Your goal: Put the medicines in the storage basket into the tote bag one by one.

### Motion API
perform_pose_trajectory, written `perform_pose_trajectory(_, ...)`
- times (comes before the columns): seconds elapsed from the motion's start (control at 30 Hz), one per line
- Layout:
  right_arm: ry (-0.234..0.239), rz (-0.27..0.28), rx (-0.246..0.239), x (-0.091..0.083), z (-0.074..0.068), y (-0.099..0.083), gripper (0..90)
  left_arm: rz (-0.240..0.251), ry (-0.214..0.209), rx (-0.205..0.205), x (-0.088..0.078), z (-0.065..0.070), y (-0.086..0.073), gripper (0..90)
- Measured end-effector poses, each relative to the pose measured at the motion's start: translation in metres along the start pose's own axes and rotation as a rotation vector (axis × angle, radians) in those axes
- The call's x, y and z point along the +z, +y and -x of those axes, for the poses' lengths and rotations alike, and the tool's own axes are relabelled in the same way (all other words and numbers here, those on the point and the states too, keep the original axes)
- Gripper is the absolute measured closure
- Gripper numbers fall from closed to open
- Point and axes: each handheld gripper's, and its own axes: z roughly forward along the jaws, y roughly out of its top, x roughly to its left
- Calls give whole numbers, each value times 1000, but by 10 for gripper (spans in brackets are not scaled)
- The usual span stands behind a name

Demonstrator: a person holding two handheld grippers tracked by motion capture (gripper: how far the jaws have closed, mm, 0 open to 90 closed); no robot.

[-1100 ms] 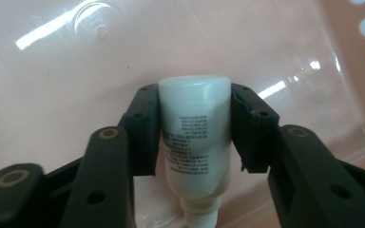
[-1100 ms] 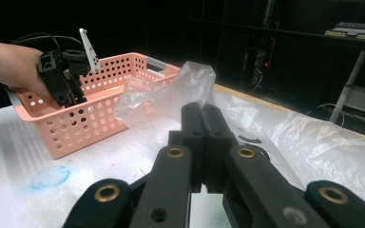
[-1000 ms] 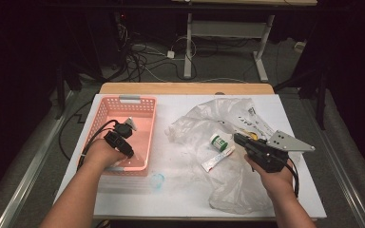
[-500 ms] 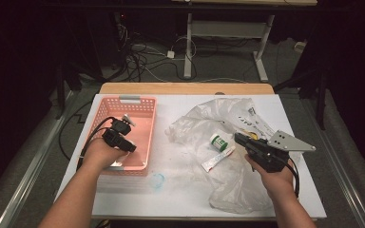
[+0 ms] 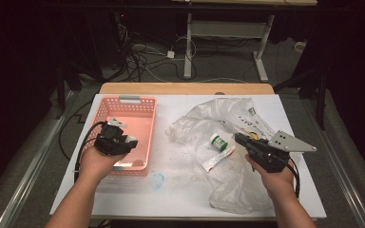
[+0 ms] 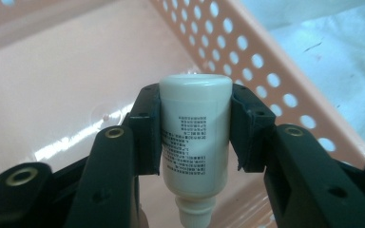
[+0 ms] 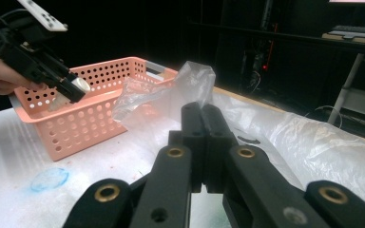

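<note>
Your white surface (image 5: 123, 199) carries the crumpled plastic bag (image 5: 228, 118) on its right half and the pink basket (image 5: 140, 121) on its left. Your left hand-held gripper (image 6: 196, 123) clamps a white bottle (image 6: 195, 137) (cap toward the camera) over the basket's interior. Your right hand-held gripper (image 7: 202, 142) is clenched on nothing, over the bag.

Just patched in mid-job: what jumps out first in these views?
The left gripper is shut on a white bottle, held over the pink basket at the table's left. At the right, the right gripper, jaws shut with nothing in them, rests on a crumpled clear plastic bag beside a green-capped jar and a tube.
</note>
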Motion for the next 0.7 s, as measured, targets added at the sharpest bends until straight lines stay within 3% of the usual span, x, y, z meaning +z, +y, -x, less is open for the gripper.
perform_pose_trajectory(0.43,1,-6,-3,2,-1,-2,900,240,-25,10,-12,22,-20,580)
perform_pose_trajectory(0.7,3,-6,-8,3,-2,-2,900,290,-54,60,-17,40,-11,581)
